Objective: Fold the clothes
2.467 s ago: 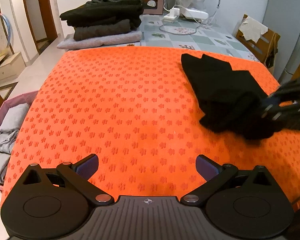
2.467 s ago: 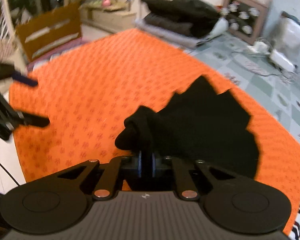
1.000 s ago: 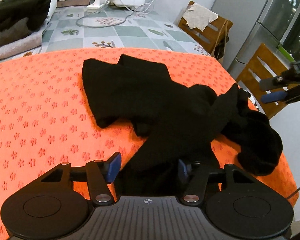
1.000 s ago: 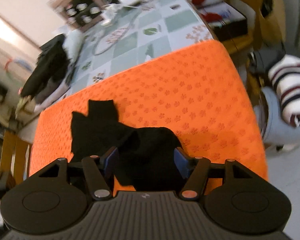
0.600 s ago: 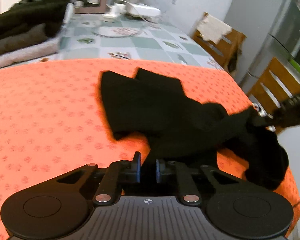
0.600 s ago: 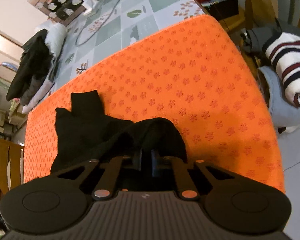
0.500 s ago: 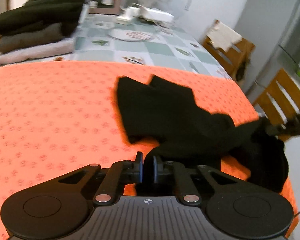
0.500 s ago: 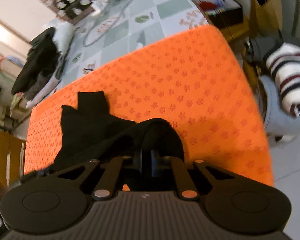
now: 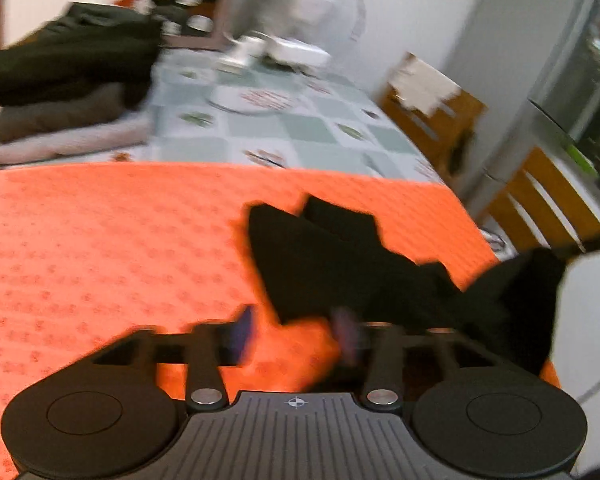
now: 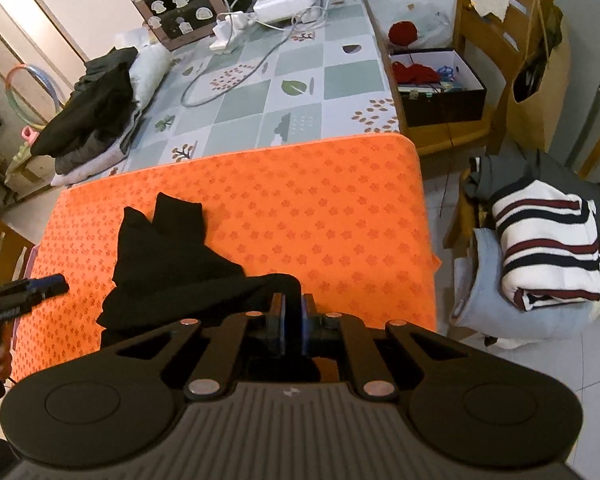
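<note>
A black garment [image 10: 172, 264] lies crumpled on the orange paw-print mat [image 10: 300, 208], with two narrow ends pointing towards the far side. My right gripper [image 10: 293, 312] is shut on a bunched fold at the garment's near right end and holds it above the mat. In the left wrist view, which is blurred, the black garment [image 9: 340, 264] stretches off to the right. My left gripper [image 9: 294, 330] is opening over the mat [image 9: 100, 240]. Only orange cloth shows between its fingers, and the garment's edge lies by the right finger. The left gripper [image 10: 40, 286] also shows at the right wrist view's left edge.
A stack of folded dark and grey clothes [image 10: 92, 120] sits on the tiled tabletop [image 10: 300, 92] beyond the mat, beside cables and a patterned box [image 10: 176, 4]. To the right of the table, a striped sweater [image 10: 548, 248] tops a pile. Behind it stand a yarn box [image 10: 436, 84] and wooden chairs.
My left gripper, shut on the garment half a second ago, has let go and its jaws have spread. My right gripper has stayed shut on its fold and risen, lifting that end.
</note>
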Available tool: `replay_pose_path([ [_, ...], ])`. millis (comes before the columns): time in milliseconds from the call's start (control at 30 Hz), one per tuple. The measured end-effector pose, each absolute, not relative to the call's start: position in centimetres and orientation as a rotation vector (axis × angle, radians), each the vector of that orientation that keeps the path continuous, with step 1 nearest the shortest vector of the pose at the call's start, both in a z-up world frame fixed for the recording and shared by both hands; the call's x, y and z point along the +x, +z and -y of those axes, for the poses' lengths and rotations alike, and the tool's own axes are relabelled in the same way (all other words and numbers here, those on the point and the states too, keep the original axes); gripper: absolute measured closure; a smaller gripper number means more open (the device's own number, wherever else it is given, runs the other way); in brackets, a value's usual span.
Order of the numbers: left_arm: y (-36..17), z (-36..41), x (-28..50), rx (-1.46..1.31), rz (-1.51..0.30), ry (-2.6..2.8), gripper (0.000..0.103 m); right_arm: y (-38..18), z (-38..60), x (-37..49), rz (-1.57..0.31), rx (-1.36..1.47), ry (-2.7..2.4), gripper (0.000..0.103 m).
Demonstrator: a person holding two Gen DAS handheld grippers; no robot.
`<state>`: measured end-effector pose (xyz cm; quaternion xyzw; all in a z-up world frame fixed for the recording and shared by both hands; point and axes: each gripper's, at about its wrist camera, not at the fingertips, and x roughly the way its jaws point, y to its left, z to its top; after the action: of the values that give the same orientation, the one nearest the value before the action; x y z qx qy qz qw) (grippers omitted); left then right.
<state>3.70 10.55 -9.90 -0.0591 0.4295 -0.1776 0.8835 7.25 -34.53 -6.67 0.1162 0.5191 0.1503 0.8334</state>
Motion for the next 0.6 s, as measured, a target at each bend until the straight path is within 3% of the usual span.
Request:
replay_pose_path([
  [267,-13.5,-6.8,4.2,-0.022,-0.975,-0.484,0.033,-8.1,34.7,6.4,-1.112,0.324,0.308,0.094],
  [467,-14.8,-5.2,4.6,0.030,-0.966,-0.479,0.037,-9.0,34.4,6.6,-1.132,0.342,0.323,0.088],
  [533,-15.0,-5.1,4.7,0.029,-0.958,-0.475,0.043,-9.2,34.1,6.7,-1.139,0.330,0.331,0.078],
  [600,-15.3,-5.0,4.8,0.021,-0.964,-0.470,0.049,-9.3,33.7,7.1,-1.146,0.316,0.339,0.062],
])
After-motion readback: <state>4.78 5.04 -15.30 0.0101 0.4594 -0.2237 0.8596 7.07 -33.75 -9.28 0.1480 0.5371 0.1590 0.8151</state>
